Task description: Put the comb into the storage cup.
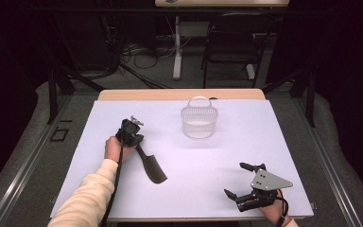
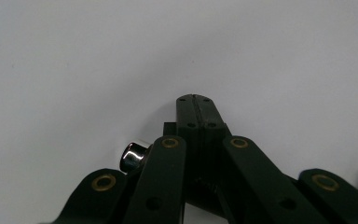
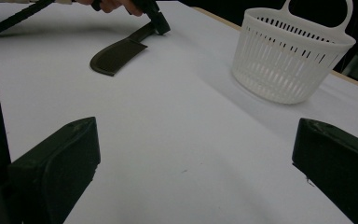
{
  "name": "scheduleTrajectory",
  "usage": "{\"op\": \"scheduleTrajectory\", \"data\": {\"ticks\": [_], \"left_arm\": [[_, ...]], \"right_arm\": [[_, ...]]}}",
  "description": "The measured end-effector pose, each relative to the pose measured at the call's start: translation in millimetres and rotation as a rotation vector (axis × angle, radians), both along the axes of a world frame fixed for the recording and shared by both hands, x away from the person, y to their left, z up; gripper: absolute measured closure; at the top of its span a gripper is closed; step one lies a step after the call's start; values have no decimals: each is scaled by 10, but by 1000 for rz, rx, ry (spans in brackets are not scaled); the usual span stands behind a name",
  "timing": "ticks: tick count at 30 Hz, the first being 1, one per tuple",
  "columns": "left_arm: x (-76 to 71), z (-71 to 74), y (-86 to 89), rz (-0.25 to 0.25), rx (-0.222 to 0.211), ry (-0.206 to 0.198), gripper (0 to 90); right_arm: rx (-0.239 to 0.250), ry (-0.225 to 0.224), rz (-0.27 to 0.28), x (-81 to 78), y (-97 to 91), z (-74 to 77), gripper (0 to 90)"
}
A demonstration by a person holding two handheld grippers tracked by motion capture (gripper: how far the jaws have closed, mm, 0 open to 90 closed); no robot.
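Note:
A black flat tool [image 1: 152, 166] with a broad blade and a narrow handle lies on the white table, left of centre. It also lies at the upper left [image 3: 116, 55] in the right gripper view. My left gripper [image 1: 138, 142] stands at the handle's end, its jaws pressed flat together [image 2: 194, 112] with nothing visible between them. I cannot tell whether it touches the handle. My right gripper [image 1: 235, 179] rests near the front right edge with its jaws wide apart [image 3: 193, 163] and empty. A white slotted basket [image 1: 199, 124] with a loop handle stands at the back middle, also seen from the right gripper [image 3: 286, 56].
A white sheet [image 1: 246, 142] covers the table, and a wooden edge [image 1: 179, 94] shows at the back. Beyond it are a chair [image 1: 231, 42], a table leg and floor cables. A cable trails from the left gripper along the cream sleeve [image 1: 87, 201].

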State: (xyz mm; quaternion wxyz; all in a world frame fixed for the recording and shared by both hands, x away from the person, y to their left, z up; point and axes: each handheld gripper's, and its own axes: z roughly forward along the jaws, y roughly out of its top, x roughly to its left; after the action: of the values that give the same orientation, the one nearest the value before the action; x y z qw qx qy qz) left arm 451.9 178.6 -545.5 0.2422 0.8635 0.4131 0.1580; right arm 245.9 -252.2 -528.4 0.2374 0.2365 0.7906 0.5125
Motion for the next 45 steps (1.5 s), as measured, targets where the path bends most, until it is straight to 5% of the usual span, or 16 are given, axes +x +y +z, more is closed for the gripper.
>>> {"op": "scheduleTrajectory", "data": {"ticks": [45], "left_arm": [[-544, 0, 350, -2, -14, 13, 900]], "right_arm": [[-11, 5, -4, 1, 7, -3, 3]]}}
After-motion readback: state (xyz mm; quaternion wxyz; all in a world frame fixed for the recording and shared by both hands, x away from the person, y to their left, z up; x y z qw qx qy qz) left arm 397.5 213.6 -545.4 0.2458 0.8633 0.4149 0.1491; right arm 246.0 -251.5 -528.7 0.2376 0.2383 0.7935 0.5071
